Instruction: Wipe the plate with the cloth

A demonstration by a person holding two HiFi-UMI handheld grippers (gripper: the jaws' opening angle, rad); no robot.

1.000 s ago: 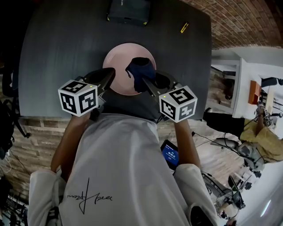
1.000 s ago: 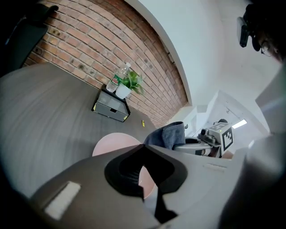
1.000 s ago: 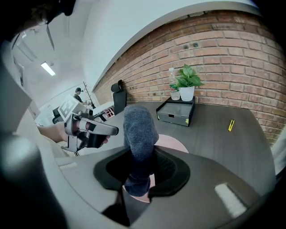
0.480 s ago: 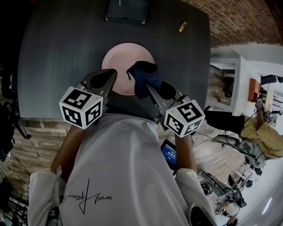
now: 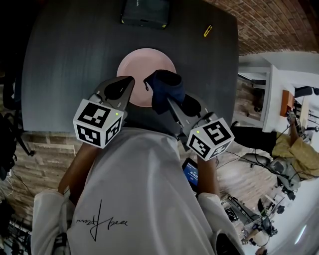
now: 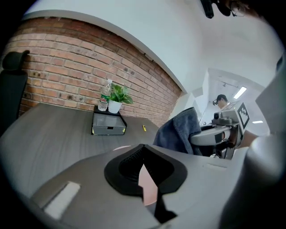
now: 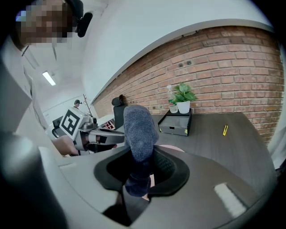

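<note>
surface edges: the dark grey surface has its near edge against the person's white shirt. its right edge runs just past a small yellow thing, and a brick wall rises behind the far edge.
open room: bare surface lies wide to the left of the plate, narrower to its right, and in a strip between the plate and the black drawer box.
far edge: the drawer box carries a potted plant and a clear bottle side by side.
plate: the pink plate lies flat near the middle of the near edge, well apart from the box and the yellow thing.
cloth: the dark blue cloth is bunched over the plate's near right rim in the head view. whether it touches the plate cannot be told.
right gripper: the right gripper reaches in from the near right, its fingers clamped on the cloth's lower part. the rest of the cloth stands up in a rounded lump above the fingers, with a bit of plate showing behind it.
left gripper: the left gripper is over the plate's near left rim. its fingers are a narrow slit apart, gripping nothing, and the plate's pink shows through the slit.
between the two: the cloth is just right of the left fingers, apart from them.
</note>
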